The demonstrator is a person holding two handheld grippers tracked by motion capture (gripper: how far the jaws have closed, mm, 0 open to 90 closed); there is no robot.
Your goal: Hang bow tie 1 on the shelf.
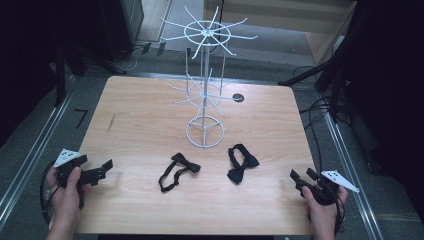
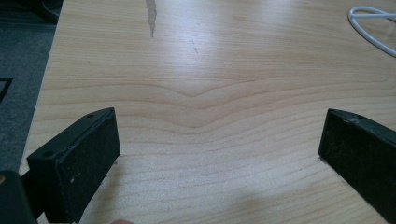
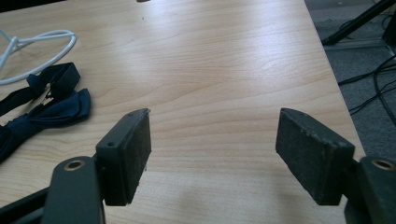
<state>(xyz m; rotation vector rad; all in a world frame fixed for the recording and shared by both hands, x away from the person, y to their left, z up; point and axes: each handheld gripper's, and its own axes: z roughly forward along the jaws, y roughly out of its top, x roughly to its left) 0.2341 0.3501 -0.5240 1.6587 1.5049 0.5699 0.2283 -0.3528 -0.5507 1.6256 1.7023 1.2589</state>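
Two black bow ties lie on the wooden table (image 1: 140, 125) between the hands: the left bow tie (image 1: 179, 171) near 6 o'clock of the table, the right bow tie (image 1: 241, 162) just toward 5 o'clock. The left gripper (image 1: 101, 170) at 8 o'clock and the right gripper (image 1: 302, 175) at 4 o'clock both stand spread, with bare wood between their jaws. Farther off, at 12 o'clock, rises a white wire display rack (image 1: 204, 80).
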